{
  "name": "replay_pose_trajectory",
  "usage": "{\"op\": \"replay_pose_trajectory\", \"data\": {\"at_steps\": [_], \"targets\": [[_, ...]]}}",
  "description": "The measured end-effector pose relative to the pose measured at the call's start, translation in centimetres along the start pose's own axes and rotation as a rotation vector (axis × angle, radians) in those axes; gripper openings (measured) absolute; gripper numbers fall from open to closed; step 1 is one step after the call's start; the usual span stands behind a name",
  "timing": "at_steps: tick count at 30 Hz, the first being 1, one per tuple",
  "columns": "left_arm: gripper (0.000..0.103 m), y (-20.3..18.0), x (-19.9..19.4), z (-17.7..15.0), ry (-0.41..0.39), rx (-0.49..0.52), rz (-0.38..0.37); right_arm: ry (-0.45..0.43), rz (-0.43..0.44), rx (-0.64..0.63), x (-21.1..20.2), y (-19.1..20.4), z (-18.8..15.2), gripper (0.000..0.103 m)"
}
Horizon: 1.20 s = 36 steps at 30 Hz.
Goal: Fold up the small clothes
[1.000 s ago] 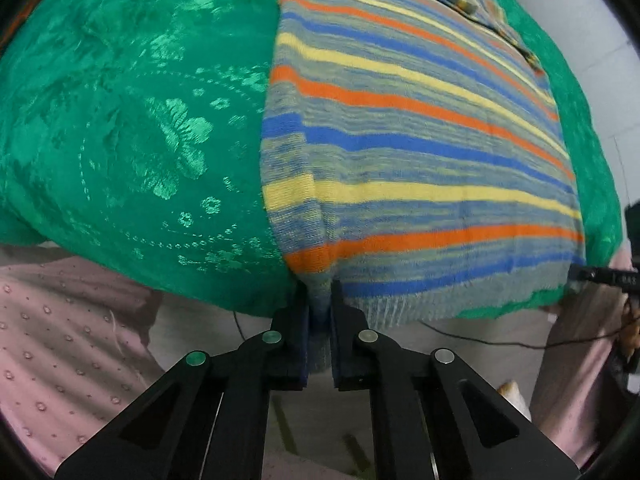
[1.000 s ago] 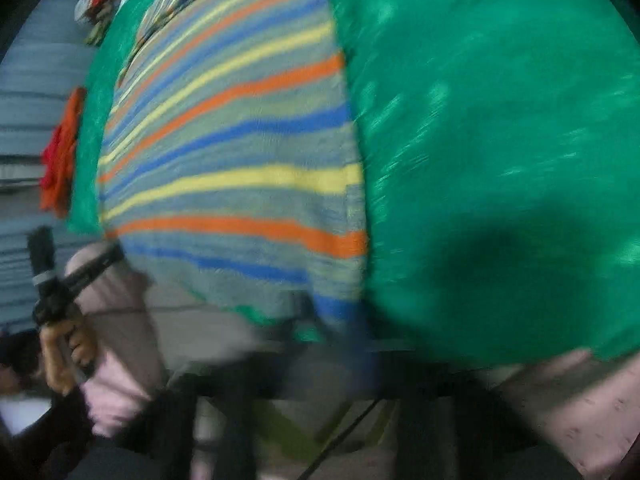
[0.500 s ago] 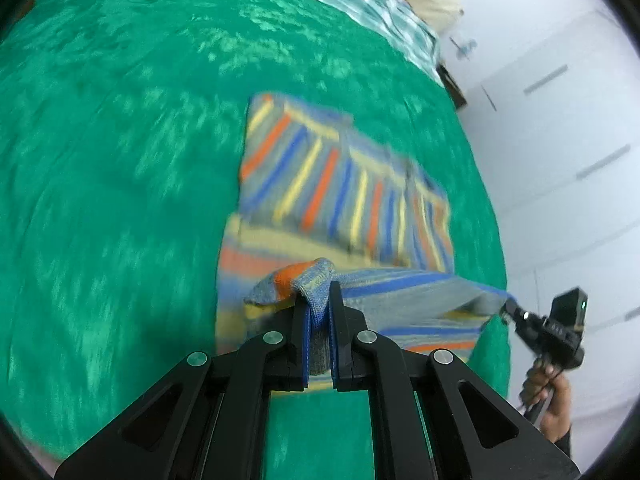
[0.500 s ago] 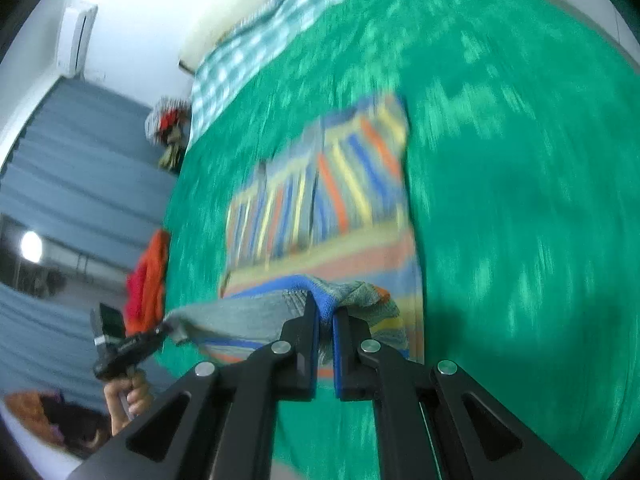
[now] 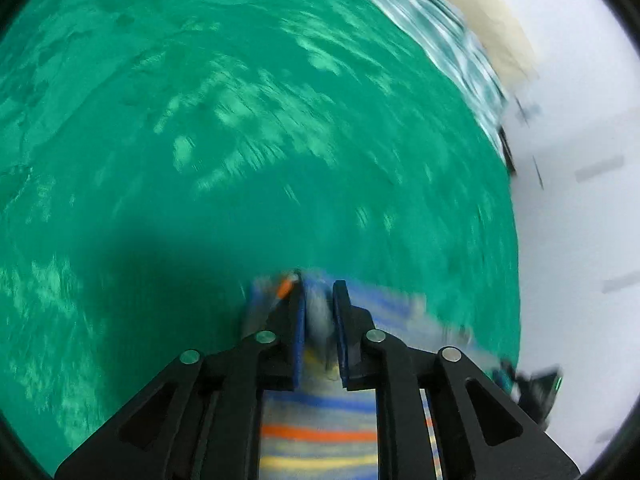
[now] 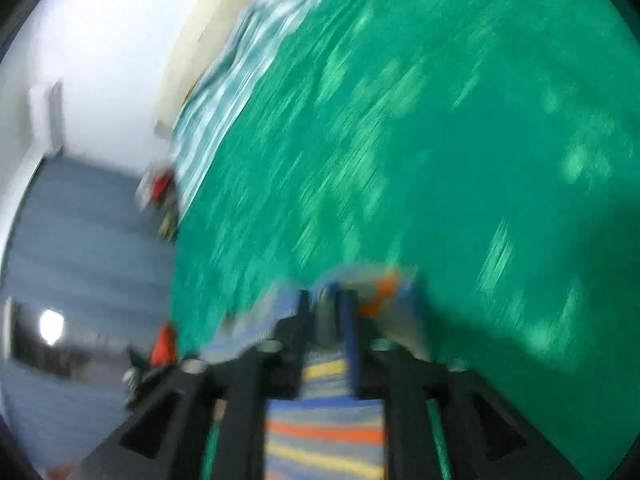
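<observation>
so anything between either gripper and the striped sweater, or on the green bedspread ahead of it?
Nothing visible. The striped sweater sits directly between the jaws of the left gripper and right gripper, both opening. Green bedspread ahead looks bare, though blurred.

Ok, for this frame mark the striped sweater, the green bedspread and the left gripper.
striped sweater (image 5: 320,436): left wrist view, on the orange stripe below the fingers.
green bedspread (image 5: 240,120): left wrist view, on open patterned fabric ahead.
left gripper (image 5: 319,300): left wrist view, midway between the fingertips, jaws opening with sweater fabric between them.
</observation>
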State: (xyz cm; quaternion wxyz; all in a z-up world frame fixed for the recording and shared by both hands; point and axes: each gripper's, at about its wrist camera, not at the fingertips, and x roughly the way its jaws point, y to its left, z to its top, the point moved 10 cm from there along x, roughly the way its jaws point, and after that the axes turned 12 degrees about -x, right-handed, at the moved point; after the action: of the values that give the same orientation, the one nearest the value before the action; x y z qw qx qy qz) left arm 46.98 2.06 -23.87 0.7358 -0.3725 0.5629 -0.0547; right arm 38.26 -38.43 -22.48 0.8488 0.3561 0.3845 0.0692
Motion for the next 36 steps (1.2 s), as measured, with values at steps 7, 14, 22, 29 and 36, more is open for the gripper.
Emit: {"op": "replay_pose_trajectory", "data": {"at_steps": [7,14,22,29,36], "targets": [[0.06,0.6,-5.1,-2.3,-0.156,0.231,0.064,-0.012,-0.131,-0.321,-4.5,3.6,-1.1,0.034],[0.082,6.4,-5.0,-15.9,-0.066,0.567,0.269,0.302,-0.26,-0.556,-6.8,5.0,-14.9,0.045],[0.006,8.1,-5.3,-18.1,0.069,0.575,0.235,0.394,-0.244,-0.446,-8.5,2.4,-18.2,0.006],[0.071,7.5,-8.9,-19.0,-0.058,0.606,0.273,0.28,-0.46,-0.593,-8.6,2.8,-17.8,0.074],[0.085,8.8,-15.3,-25.4,-0.211,0.565,0.244,-0.081,-0.891,-0.498,-16.1,-2.6,-18.3,0.098]]}}
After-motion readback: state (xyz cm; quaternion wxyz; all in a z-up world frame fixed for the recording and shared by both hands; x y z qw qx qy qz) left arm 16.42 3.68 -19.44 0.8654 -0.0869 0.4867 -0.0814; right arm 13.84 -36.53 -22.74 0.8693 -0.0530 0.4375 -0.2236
